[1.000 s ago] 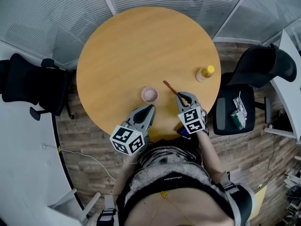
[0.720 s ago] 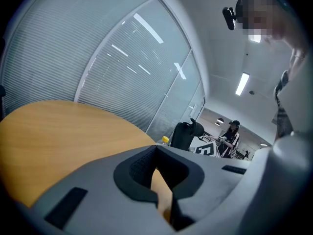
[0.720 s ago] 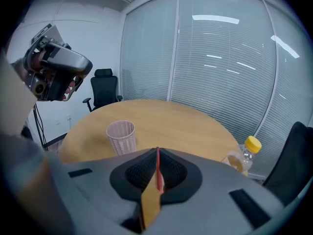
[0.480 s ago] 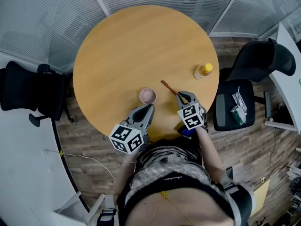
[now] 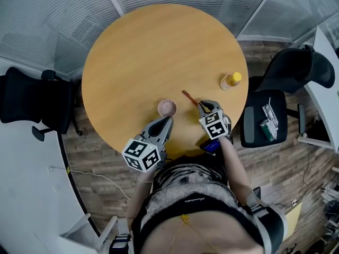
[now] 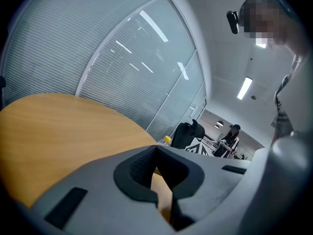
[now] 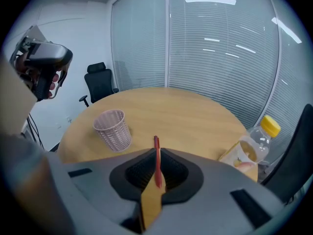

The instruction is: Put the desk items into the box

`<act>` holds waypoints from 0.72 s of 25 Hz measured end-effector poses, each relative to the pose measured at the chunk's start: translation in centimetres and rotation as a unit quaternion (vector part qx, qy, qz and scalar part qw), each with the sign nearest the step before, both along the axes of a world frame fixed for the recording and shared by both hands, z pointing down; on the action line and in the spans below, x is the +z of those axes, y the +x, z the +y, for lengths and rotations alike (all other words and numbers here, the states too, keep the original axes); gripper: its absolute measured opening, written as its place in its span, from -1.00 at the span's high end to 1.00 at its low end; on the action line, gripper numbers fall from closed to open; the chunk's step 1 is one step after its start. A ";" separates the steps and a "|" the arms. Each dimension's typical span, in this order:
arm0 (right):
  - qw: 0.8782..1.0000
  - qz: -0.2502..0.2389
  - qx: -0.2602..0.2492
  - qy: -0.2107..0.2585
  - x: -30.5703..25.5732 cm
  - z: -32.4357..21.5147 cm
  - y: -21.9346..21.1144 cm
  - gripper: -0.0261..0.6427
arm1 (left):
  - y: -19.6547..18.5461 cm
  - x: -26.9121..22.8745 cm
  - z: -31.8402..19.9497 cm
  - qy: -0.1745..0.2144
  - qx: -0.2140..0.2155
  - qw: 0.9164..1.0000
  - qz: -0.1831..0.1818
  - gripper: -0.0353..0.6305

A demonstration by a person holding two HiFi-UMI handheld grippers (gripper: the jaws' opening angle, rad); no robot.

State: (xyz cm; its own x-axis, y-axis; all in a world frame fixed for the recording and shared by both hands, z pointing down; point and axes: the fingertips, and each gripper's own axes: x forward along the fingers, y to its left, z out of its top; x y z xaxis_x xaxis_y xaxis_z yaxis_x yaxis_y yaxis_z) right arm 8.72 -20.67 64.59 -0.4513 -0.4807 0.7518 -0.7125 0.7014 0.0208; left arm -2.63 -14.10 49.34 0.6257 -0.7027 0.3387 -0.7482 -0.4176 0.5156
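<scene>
Left gripper (image 5: 167,121) hangs over the near edge of the table (image 5: 148,57), jaws almost together with nothing between them. Right gripper (image 5: 204,106), just beside it, is closed on the back end of a red pen (image 7: 156,160), which points forward over the tabletop. Just beyond and to the left stands a pink mesh cup (image 7: 113,129), upright, apart from the pen. Further right, near the table's edge, is a yellow-capped bottle (image 7: 252,148). Black chairs (image 5: 291,70) stand around the table

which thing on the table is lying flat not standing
The red pen: it lies flat, its near end between the right gripper's jaws, while the pink mesh cup and yellow-capped bottle stand upright.
</scene>
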 end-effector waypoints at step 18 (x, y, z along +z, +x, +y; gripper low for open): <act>0.996 0.046 -0.056 -0.057 4.3 -0.6 -0.6 0.83 | -0.2 1.2 -0.9 -0.015 0.003 1.000 0.006 0.84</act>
State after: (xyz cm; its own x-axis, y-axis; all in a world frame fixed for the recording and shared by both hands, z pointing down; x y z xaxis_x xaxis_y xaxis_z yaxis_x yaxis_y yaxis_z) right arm 8.11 -21.26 68.87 -0.4244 -0.3405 0.8390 -0.6289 0.7775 -0.0026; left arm -2.86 -15.04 50.51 0.6338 -0.6886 0.3524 -0.7394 -0.4055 0.5374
